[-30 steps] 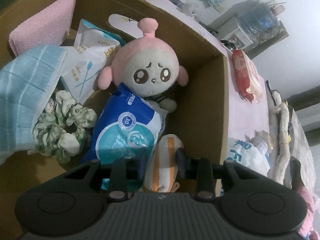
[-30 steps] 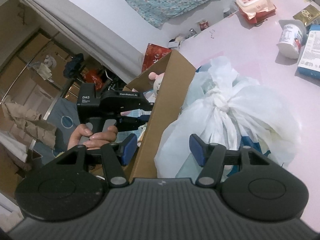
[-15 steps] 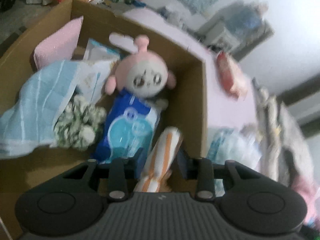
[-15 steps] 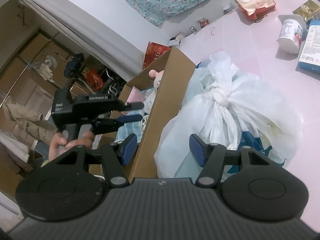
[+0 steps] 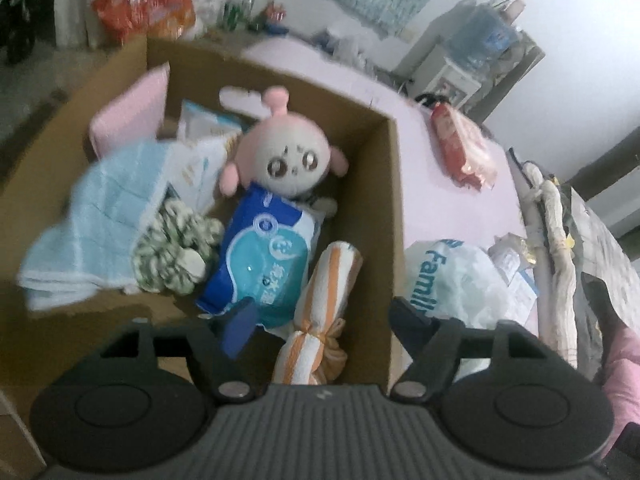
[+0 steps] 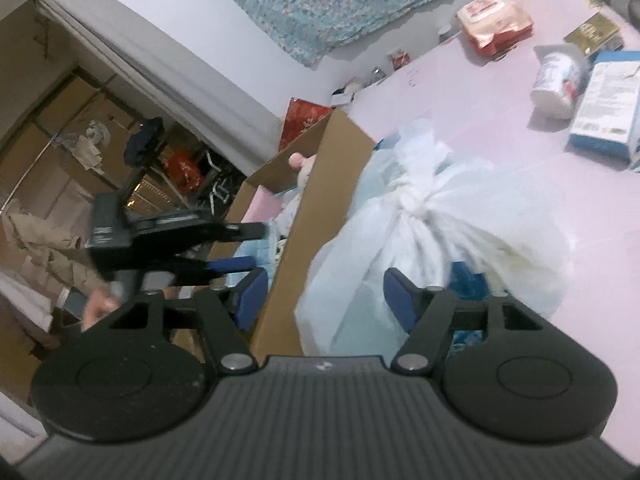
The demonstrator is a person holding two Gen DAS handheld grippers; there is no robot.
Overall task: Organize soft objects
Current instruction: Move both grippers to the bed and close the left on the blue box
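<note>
Hovering over box (image 5: 394, 216), left gripper (image 5: 320, 316) jaws wide, empty; rolled towel (image 5: 320, 312), doll (image 5: 286, 158), tissue pack (image 5: 264, 256) packed. Right gripper (image 6: 322, 294) jaws wide, empty; tied bag (image 6: 432, 232) remaining on surface (image 6: 500, 120).

A pink-covered table (image 6: 472, 120) carries a cardboard box (image 6: 320, 216), a knotted white plastic bag (image 6: 432, 232) just beside it, a red wipes packet (image 6: 494, 20), a white tub (image 6: 558, 80) and a blue carton (image 6: 608, 112).

orange-striped rolled towel (image 5: 320, 312), lying in cardboard box (image 5: 394, 216)
</note>
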